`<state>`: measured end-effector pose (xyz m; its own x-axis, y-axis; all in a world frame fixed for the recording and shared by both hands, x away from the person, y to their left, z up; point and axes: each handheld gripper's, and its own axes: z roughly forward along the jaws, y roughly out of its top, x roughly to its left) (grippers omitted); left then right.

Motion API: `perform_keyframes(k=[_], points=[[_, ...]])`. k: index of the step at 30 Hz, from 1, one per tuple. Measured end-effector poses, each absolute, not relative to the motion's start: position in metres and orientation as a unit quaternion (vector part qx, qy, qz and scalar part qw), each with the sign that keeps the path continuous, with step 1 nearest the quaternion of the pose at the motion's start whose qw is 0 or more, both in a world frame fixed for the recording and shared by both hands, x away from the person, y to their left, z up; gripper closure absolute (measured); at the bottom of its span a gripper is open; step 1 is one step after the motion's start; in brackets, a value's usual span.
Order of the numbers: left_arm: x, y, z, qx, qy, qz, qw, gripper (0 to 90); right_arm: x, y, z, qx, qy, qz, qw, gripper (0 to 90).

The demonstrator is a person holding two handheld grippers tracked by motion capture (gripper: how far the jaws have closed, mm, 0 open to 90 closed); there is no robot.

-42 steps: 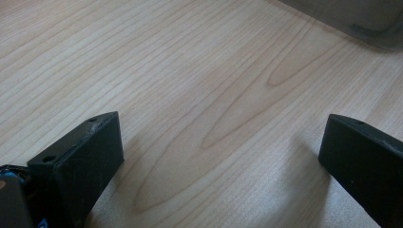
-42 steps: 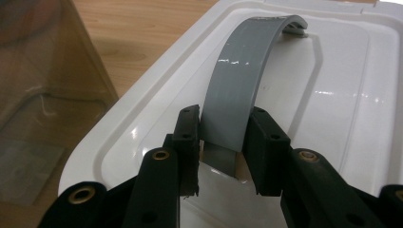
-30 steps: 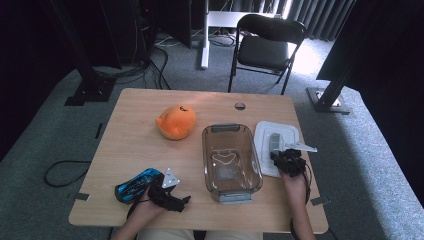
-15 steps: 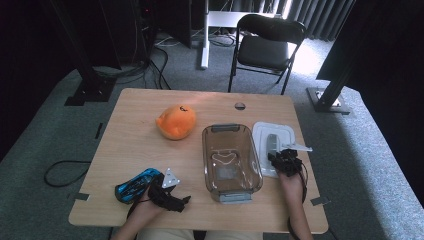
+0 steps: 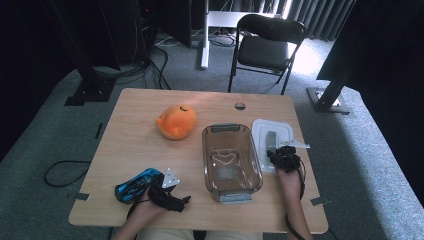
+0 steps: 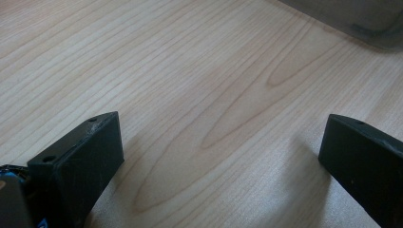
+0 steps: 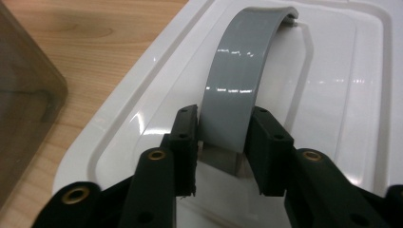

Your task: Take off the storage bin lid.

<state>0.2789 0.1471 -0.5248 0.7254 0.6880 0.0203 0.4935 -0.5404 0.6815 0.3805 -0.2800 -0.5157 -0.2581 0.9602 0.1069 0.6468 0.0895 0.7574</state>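
Note:
A white plastic lid (image 5: 261, 131) lies flat at the table's right side, with an arched grey handle (image 5: 270, 139) along its middle. My right gripper (image 5: 281, 156) reaches in from the lid's near end. In the right gripper view it (image 7: 223, 126) is shut on the grey handle (image 7: 242, 76), one jaw on each side, while the lid (image 7: 332, 95) rests on the wood. Left of the lid stands a clear brownish container (image 5: 250, 150), open on top. Near the front left edge my left gripper (image 5: 172, 199) rests low over bare wood, and it (image 6: 223, 142) is open with nothing between its jaws.
An orange plush toy (image 5: 176, 121) sits at the table's centre left. A blue object (image 5: 134, 184) lies beside my left hand. The container's wall shows at the left (image 7: 23, 104) and a corner of it at the upper right (image 6: 361, 19). A folding chair (image 5: 265, 45) stands behind the table.
My right gripper has edged slightly forward and left along the lid. The left gripper and the other objects have stayed put.

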Motion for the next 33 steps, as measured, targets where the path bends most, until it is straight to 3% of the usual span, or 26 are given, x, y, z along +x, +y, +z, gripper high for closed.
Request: perform_keyframes(k=[2,5,6,9,13,16,17,24,33], points=[[0.279,0.147,-0.525,0.866,0.341,0.144,0.337,1.6,0.383,-0.280,-0.515,0.572,0.703,0.361,0.218,58.5],[0.279,0.147,-0.525,0.866,0.341,0.144,0.337,1.5,0.384,-0.281,-0.512,0.575,0.702,0.356,0.225,44.9],[0.279,0.147,-0.525,0.866,0.341,0.144,0.337,1.6,0.384,-0.281,-0.512,0.575,0.702,0.356,0.225,44.9],[0.279,0.147,-0.525,0.866,0.340,0.144,0.337,1.5,0.378,-0.282,-0.507,0.571,0.704,0.352,0.233,30.4],[0.278,0.147,-0.525,0.868,0.336,0.142,0.338,1.6,0.367,-0.285,-0.505,0.571,0.704,0.356,0.226,20.1],[0.278,0.147,-0.525,0.868,0.335,0.142,0.338,1.5,0.361,-0.285,-0.505,0.569,0.704,0.358,0.229,17.9],[0.278,0.147,-0.525,0.869,0.333,0.141,0.338,1.5,0.356,-0.286,-0.506,0.564,0.707,0.365,0.222,10.6],[0.278,0.147,-0.525,0.870,0.331,0.140,0.339,1.5,0.337,-0.290,-0.506,0.538,0.713,0.379,0.240,12.9],[0.278,0.147,-0.525,0.870,0.331,0.139,0.339,1.5,0.317,-0.296,-0.519,0.491,0.743,0.391,0.232,13.5]])
